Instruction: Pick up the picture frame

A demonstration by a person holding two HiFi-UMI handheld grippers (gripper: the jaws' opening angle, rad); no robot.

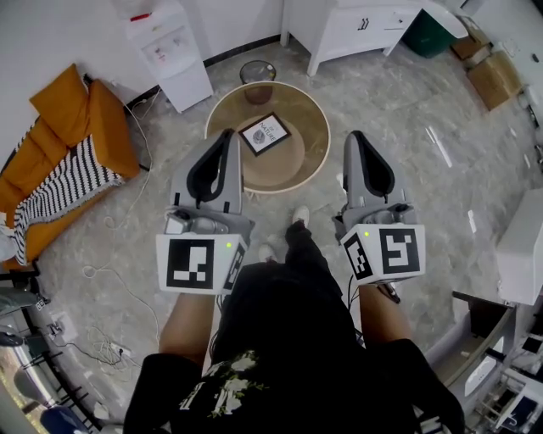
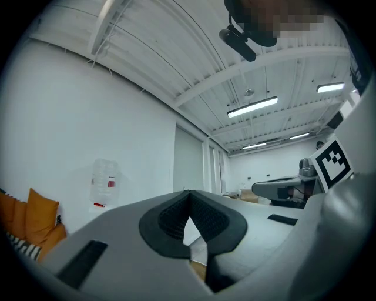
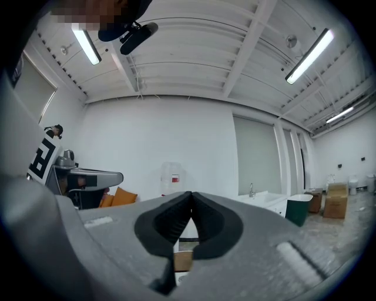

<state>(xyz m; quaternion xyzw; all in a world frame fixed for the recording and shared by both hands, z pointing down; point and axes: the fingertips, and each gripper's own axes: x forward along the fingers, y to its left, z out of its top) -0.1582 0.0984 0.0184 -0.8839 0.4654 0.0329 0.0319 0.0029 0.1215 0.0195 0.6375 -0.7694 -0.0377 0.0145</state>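
With fingers pressed together and empty on both, the left gripper (image 1: 227,136) is nearer than the right gripper (image 1: 356,137) to the black-edged rectangular picture frame (image 1: 265,134), which lies flat and skewed on the round amber glass worktop (image 1: 307,136) ahead and below.

On the grey marbled floor (image 1: 407,153) a round glass-topped table (image 1: 310,127) stands mid-room, a wire wastebasket (image 1: 257,72) at its far edge, a white water dispenser (image 1: 170,51) and white sink cabinet (image 1: 361,25) along the floor's far edge, an orange sofa (image 1: 93,127) with a striped throw (image 1: 59,191) at its left edge.
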